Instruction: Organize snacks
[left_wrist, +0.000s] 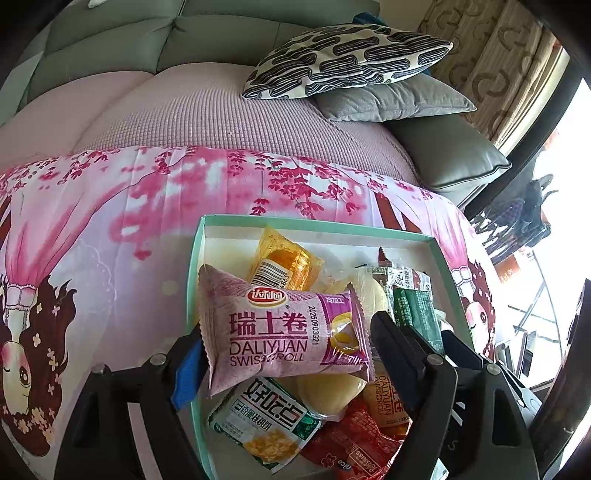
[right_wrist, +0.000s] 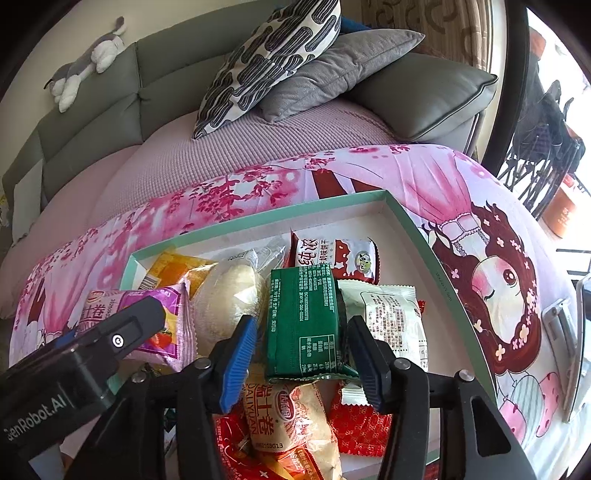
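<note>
Behind everything I see a grey sofa (left_wrist: 110, 40) with a patterned cushion (left_wrist: 347, 59) stacked on a grey one (left_wrist: 391, 99), and in front of it a surface draped in a pink cartoon cloth (left_wrist: 110, 236); what lies under the cloth I can't tell. On that cloth sits a shallow teal-rimmed box (left_wrist: 194, 266) full of wrapped snacks, its near edge cut off by both views. My left gripper (left_wrist: 286, 345) straddles a purple Swiss roll packet (left_wrist: 280, 328), whose long axis runs left to right across the box, crimped ends toward each finger; the blue pad (left_wrist: 188, 369) on one side looks just clear of the wrapper, so I read the jaws as open around it rather than clamped. The packet lies on top of other snacks, hiding most of a pale bun beneath it. My right gripper (right_wrist: 301, 360) brackets a green packet (right_wrist: 306, 325), back panel up, long axis running away from me, tilted slightly; there is a visible gap at each pad, so it is open too. Under it an orange Swiss roll packet (right_wrist: 291, 417) runs out of the bottom of the picture, and red wrappers (right_wrist: 358, 428) are partly buried. Small print is unreadable.
</note>
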